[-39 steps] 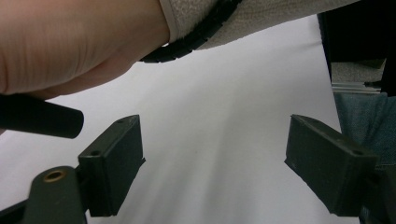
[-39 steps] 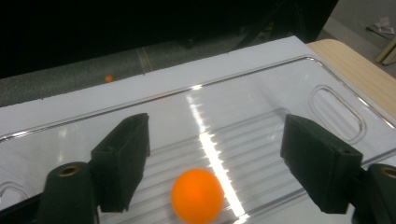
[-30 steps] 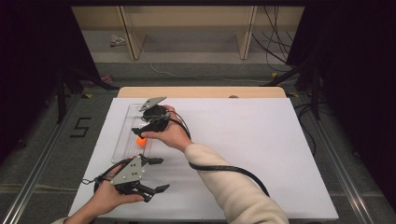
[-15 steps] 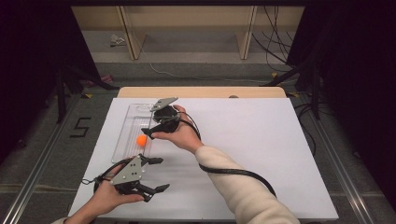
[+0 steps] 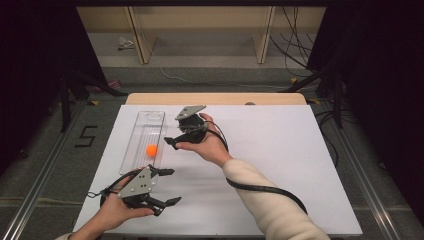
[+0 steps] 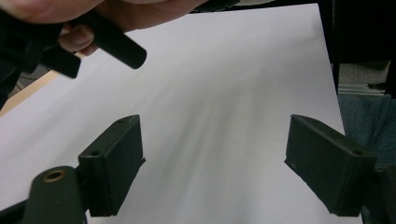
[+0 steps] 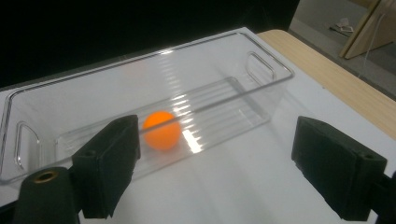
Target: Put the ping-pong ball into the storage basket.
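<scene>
An orange ball (image 5: 151,150) lies inside a clear plastic bin (image 5: 141,126) on the white surface (image 5: 280,150), toward the bin's near half. The right gripper (image 5: 172,141) hovers just beside the bin's right wall, fingers (image 7: 109,163) spread wide with nothing between them. In the right gripper view the ball (image 7: 161,129) sits beyond the bin's (image 7: 261,63) transparent wall, just past the left finger's tip, apart from both fingers. The left gripper (image 5: 167,186) rests near the bin's near end, its fingers (image 6: 116,163) also spread and empty over bare surface (image 6: 224,93).
</scene>
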`<state>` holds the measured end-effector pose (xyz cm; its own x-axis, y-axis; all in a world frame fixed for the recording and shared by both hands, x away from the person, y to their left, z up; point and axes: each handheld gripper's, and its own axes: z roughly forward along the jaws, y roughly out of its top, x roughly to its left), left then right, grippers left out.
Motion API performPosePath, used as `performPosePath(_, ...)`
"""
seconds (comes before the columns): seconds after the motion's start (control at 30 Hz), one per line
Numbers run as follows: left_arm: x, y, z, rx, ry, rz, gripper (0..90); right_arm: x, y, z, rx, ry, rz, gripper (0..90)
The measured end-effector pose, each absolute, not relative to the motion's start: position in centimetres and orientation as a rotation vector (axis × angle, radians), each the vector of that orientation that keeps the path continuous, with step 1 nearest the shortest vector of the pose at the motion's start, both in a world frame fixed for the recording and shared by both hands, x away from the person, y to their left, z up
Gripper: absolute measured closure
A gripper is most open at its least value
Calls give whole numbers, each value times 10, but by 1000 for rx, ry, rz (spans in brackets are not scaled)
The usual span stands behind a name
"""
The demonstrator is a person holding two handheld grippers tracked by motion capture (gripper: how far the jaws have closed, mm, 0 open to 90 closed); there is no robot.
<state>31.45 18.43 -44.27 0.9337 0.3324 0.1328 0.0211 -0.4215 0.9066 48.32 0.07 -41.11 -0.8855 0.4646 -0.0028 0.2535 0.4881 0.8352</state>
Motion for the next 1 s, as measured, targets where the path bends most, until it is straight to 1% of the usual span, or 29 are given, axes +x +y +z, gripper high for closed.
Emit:
performPosePath(0.37,315,184,-443,1984,259,358,186,475,-50,-415,696,2462,1338,164)
performPosePath(0.43,315,185,-443,1984,259,359,186,474,-55,-416,701,2460,1337,164)
performPosePath(1.0,315,186,-443,1979,271,363,186,451,-127,-428,821,2403,1303,164)
